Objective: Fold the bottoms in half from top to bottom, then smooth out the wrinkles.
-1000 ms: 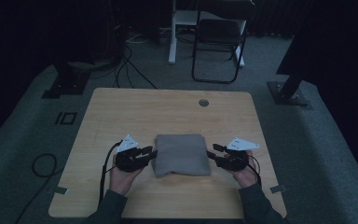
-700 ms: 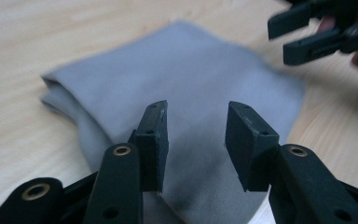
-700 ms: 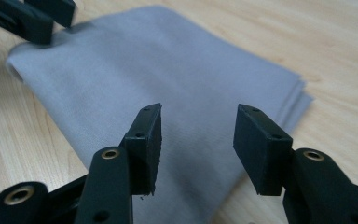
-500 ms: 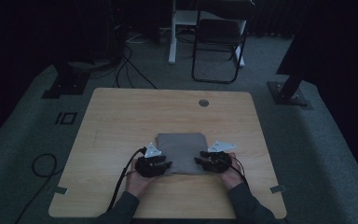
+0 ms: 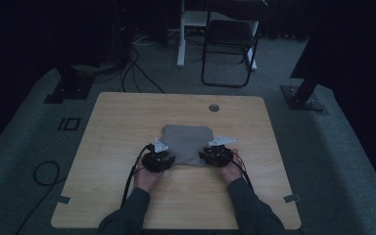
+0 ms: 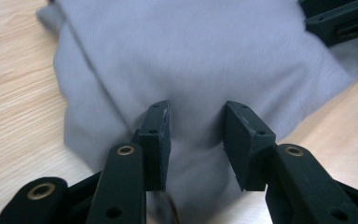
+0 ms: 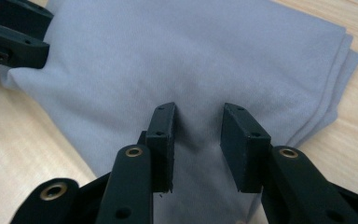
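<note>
A folded grey cloth (image 5: 188, 143) lies flat on the light wooden worktop (image 5: 112, 122), a little nearer the front edge than the back and about midway between the left and right edges. The fabric is plain, matte and fine-knit, with no print. It is folded into a rough rectangle; in the right gripper view several stacked layers (image 7: 335, 93) show stepped along one side. In the left gripper view a soft fold line (image 6: 81, 70) runs along the edge near the corner.

The left claw (image 5: 162, 159) sits at the cloth's front left corner, the right claw (image 5: 208, 155) at its front right corner. Left claw: jaws part open, fabric bunched slightly between them. Right claw: jaws have just been closing, part open, cloth between them. Whether the pads actually pinch the fabric is unclear in both gripper views; a gap seems to remain on each.
</note>
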`<control>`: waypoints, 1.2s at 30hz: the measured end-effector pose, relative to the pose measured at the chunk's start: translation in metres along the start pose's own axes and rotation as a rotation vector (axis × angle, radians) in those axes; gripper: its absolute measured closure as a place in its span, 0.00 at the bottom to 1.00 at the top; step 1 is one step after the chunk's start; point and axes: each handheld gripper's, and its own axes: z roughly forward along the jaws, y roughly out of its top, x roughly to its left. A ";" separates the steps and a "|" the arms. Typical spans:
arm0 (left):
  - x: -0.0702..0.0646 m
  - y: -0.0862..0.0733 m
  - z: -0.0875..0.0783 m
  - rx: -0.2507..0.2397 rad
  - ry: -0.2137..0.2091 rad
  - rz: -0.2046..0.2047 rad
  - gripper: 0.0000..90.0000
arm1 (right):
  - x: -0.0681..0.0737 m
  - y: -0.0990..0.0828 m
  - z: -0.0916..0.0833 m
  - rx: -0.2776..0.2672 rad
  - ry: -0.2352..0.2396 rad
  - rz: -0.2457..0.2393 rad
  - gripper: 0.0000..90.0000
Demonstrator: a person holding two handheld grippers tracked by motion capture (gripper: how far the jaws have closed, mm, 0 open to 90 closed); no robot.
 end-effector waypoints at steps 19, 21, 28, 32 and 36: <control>0.041 -0.028 -0.022 -0.009 0.048 -0.105 0.66 | -0.008 0.012 0.020 0.013 -0.028 0.003 0.72; 0.043 -0.029 -0.024 -0.009 0.051 -0.109 0.65 | -0.009 0.012 0.020 0.014 -0.032 0.005 0.73; 0.049 -0.032 -0.025 -0.004 0.056 -0.128 0.65 | -0.011 0.011 0.019 0.015 -0.035 0.008 0.73; 0.051 -0.032 -0.024 -0.009 0.059 -0.134 0.65 | -0.012 0.011 0.018 0.016 -0.035 0.008 0.72; 0.052 -0.033 -0.025 -0.007 0.068 -0.131 0.65 | -0.011 0.009 0.015 0.016 -0.035 0.007 0.72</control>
